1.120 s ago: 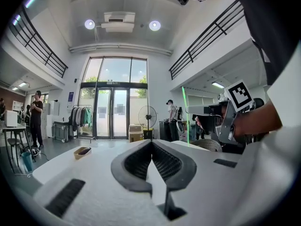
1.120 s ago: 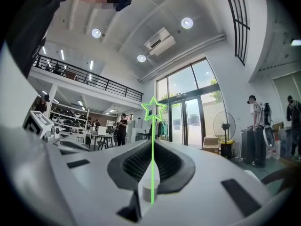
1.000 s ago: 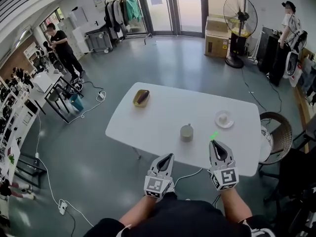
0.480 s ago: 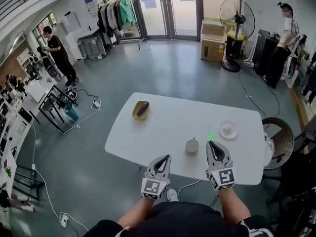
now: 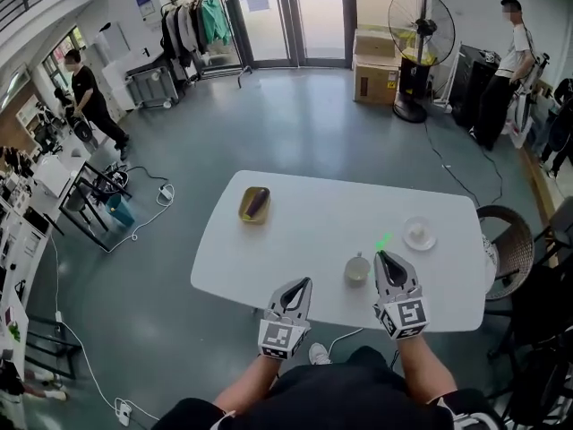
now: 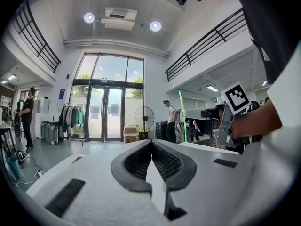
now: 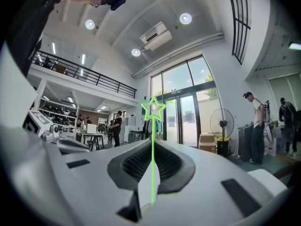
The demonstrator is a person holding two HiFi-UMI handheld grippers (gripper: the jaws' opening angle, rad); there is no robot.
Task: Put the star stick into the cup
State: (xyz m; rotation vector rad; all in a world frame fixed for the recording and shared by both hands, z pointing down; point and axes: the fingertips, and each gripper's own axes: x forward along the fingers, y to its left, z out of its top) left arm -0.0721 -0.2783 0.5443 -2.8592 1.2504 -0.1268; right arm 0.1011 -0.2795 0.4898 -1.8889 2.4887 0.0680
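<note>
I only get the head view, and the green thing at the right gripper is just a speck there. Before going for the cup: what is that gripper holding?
Observer: The right gripper is shut on the star stick; its thin green shaft runs up between the jaws.
Operator: Which end is out front?
Observer: The outlined star head, standing beyond the jaw tips in the right gripper view.
Operator: And the other gripper?
Observer: The left gripper has its jaws together with nothing between them.
</note>
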